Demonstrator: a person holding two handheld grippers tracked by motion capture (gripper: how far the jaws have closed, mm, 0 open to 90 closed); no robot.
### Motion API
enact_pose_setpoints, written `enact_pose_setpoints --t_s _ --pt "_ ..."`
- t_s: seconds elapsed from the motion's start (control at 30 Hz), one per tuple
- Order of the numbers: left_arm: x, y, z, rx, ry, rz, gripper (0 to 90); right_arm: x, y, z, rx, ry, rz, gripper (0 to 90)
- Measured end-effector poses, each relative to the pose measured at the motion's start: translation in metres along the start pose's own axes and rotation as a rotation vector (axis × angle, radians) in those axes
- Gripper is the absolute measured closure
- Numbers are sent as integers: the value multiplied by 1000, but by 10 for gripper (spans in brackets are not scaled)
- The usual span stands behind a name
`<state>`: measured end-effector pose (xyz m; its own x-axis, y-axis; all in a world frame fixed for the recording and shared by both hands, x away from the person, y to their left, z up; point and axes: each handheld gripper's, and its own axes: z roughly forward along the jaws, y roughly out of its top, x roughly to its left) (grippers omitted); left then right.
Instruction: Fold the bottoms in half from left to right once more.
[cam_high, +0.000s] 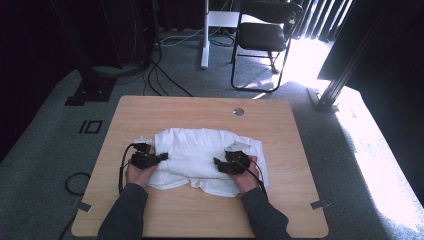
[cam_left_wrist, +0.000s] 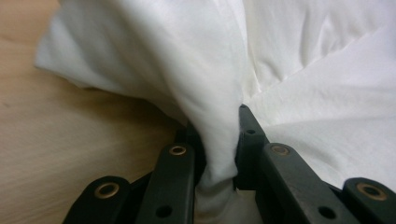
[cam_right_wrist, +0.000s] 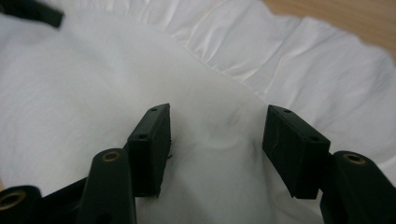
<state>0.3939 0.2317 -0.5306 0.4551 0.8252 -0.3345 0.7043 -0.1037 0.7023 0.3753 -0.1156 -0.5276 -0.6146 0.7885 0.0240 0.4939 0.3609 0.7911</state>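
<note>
Left gripper (cam_left_wrist: 219, 140) is clamped on a bunched fold of the white cloth (cam_high: 200, 150), the fabric squeezed tight between its jaws. Right gripper (cam_right_wrist: 217, 140) has its jaws standing apart over the cloth, with a slight ridge of fabric between them but nothing pinched. That cloth lies rumpled in the middle of the wooden table (cam_high: 150, 112), the left gripper at its left edge and the right one on its right part. Beyond the table stands a black chair (cam_high: 262, 35) on grey carpet (cam_high: 45, 140).
</note>
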Motion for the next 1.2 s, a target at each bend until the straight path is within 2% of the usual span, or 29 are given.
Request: enact_pose_setpoints --t_s 0.07,0.1,0.13,0.2,0.27,0.4,0.47,0.5,0.53,0.57,0.6,0.67,0.7,0.73,0.8,0.83,0.87,0.9,0.93,0.97,1.03,1.07,1.1,1.13,1.17,1.2 --pt "-3 8 -13 -52 -28 -1 823 0 -5 10 28 2 6 414" --pt "-3 8 -13 -52 -28 -1 823 0 -5 10 28 2 6 414" --pt "-10 14 -20 -78 -34 35 823 1 -6 15 42 1 10 415" --pt "-13 18 -24 -92 -41 44 823 1 -6 16 48 4 16 415" --pt "-24 32 -34 -134 -69 65 826 3 -6 19 53 5 27 415" --pt "-38 45 -42 -170 -95 102 829 7 -5 23 52 1 26 416" --pt "-52 58 -49 -198 -117 140 832 17 -2 29 49 -3 17 416" --pt "-52 58 -49 -198 -117 140 832 17 -2 29 49 -3 17 416" --pt "-60 65 -51 -212 -142 156 833 25 2 34 45 6 19 417" --pt "-60 65 -51 -212 -142 156 833 28 4 37 45 11 22 417" --pt "-66 69 -51 -217 -151 171 833 28 4 37 45 11 22 417" --pt "-78 76 -48 -217 -155 216 833 42 10 47 37 43 33 417" --pt "-84 78 -46 -208 -146 240 833 42 10 47 37 43 33 417" --pt "-91 82 -42 -196 -127 273 833 50 15 51 40 89 39 409" --pt "-93 82 -41 -191 -119 285 833 52 18 50 42 104 54 397" --pt "-95 82 -40 -186 -104 299 832 52 22 42 34 133 62 364" --pt "-95 82 -40 -186 -104 299 833 52 22 42 34 133 62 364" --pt "-94 82 -40 -184 -104 304 832 47 23 26 -13 148 58 341" --pt "-94 82 -41 -183 -98 304 832 47 23 26 -13 148 58 341" --pt "-94 82 -42 -182 -95 306 833 41 23 15 -40 148 47 340" --pt "-93 82 -43 -178 -91 310 832 26 19 -7 -92 121 42 373" --pt "-94 82 -43 -176 -92 314 832 7 12 -25 -109 75 46 419" --pt "-94 82 -43 -176 -92 314 832 -2 7 -30 -95 39 52 428" --pt "-94 82 -42 -174 -93 318 832 -2 7 -30 -95 39 52 428" --pt "-96 82 -41 -173 -96 322 832 -20 -5 -33 -53 25 96 431" --pt "-98 82 -40 -171 -97 327 832 -20 -5 -33 -53 25 96 431"
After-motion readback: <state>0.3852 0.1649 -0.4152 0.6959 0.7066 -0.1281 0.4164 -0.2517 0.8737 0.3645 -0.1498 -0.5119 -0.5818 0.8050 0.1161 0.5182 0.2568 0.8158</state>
